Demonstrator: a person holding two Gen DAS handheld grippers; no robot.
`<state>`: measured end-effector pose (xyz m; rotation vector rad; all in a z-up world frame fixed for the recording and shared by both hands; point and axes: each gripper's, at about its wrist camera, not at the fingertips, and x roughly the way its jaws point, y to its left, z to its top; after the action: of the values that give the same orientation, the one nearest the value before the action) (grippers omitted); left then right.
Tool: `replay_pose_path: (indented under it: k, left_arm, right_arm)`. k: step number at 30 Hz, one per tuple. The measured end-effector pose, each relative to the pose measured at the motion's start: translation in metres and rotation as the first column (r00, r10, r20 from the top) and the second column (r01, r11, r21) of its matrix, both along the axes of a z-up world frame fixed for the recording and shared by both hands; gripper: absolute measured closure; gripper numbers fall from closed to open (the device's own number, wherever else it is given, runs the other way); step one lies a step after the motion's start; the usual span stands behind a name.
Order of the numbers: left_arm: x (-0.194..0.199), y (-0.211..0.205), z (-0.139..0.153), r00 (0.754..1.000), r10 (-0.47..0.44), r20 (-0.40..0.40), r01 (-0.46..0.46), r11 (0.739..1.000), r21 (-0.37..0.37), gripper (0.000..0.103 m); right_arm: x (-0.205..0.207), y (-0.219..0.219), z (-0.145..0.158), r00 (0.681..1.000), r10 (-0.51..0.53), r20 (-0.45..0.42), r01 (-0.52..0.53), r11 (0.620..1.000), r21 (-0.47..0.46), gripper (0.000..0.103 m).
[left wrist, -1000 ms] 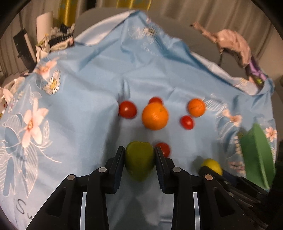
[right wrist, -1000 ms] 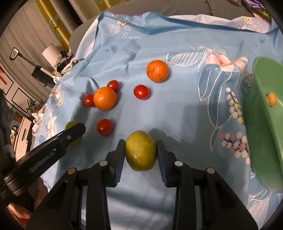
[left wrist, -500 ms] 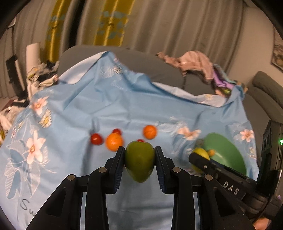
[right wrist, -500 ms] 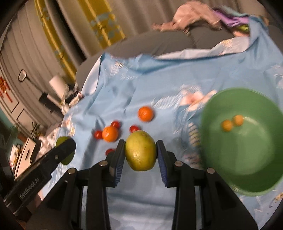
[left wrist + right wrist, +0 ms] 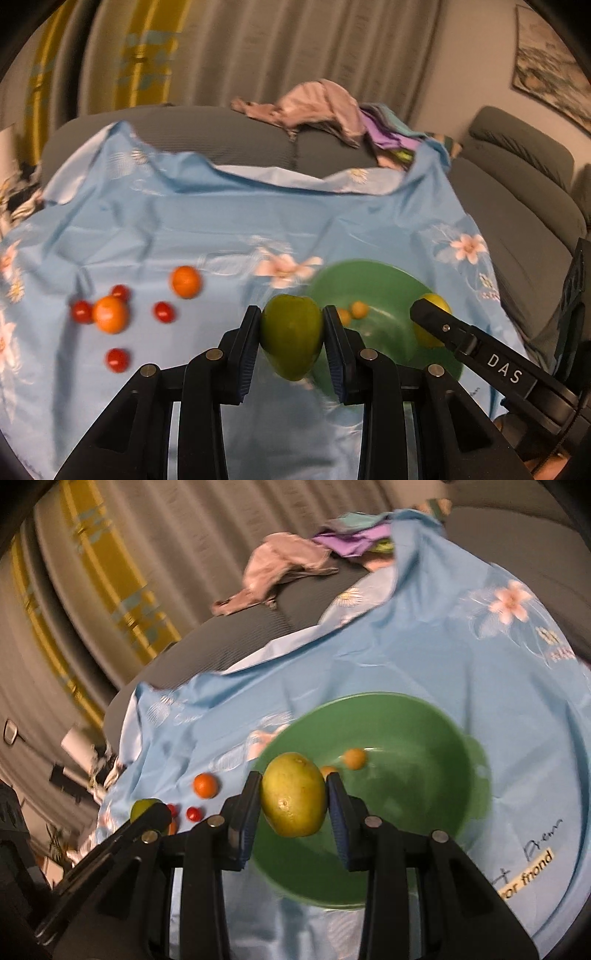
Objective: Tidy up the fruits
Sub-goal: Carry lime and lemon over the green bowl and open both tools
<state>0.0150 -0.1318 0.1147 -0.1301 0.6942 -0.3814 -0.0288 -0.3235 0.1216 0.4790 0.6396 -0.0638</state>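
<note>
We hold a yellow-green fruit (image 5: 293,799) clenched in the right gripper (image 5: 293,805) over the green bowl's (image 5: 424,723) near-left rim, nearer than the left gripper (image 5: 291,332), which grips a green fruit (image 5: 291,338) left of the bowl.

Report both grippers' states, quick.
Left gripper: closed on the green fruit.
Right gripper: closed on the yellow-green fruit.

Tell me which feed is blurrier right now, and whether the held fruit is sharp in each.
Right wrist view is blurrier: the green bowl rim and curtains smear. Left wrist view: loose oranges and bowl edge are softly smeared. In both, the held fruit reads fairly sharp: green fruit in the left tongs, yellow fruit in the right tongs.
</note>
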Motion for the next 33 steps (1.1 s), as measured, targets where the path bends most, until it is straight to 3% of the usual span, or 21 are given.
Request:
replay_pose_path:
  k: [3,9,29,31,33]
  left_arm:
    - [0.005,-0.020,-0.006,0.999,-0.033,-0.021,0.033,0.999,0.010,0.070]
    - [0.011,-0.053,-0.015,0.995,-0.088,-0.042,0.088,0.996,0.016,0.070]
    - [0.020,-0.081,-0.036,0.987,-0.125,-0.096,0.129,0.991,0.031,0.070]
    - [0.016,-0.078,-0.030,0.990,-0.122,-0.066,0.125,0.992,0.031,0.070]
    - [0.013,-0.075,-0.024,0.991,-0.127,-0.040,0.129,0.991,0.042,0.070]
  right_arm:
    - [-0.005,-0.017,-0.005,0.997,-0.071,-0.021,0.071,0.997,-0.004,0.067]
    - [-0.011,-0.042,-0.015,0.996,-0.091,-0.019,0.092,0.993,0.078,0.067]
    - [-0.002,-0.044,-0.022,0.980,-0.177,-0.097,0.174,0.984,-0.038,0.065]
    - [-0.003,-0.046,-0.023,0.979,-0.176,-0.100,0.173,0.984,-0.035,0.059]
    - [-0.004,-0.045,-0.020,0.981,-0.174,-0.083,0.173,0.985,-0.024,0.046]
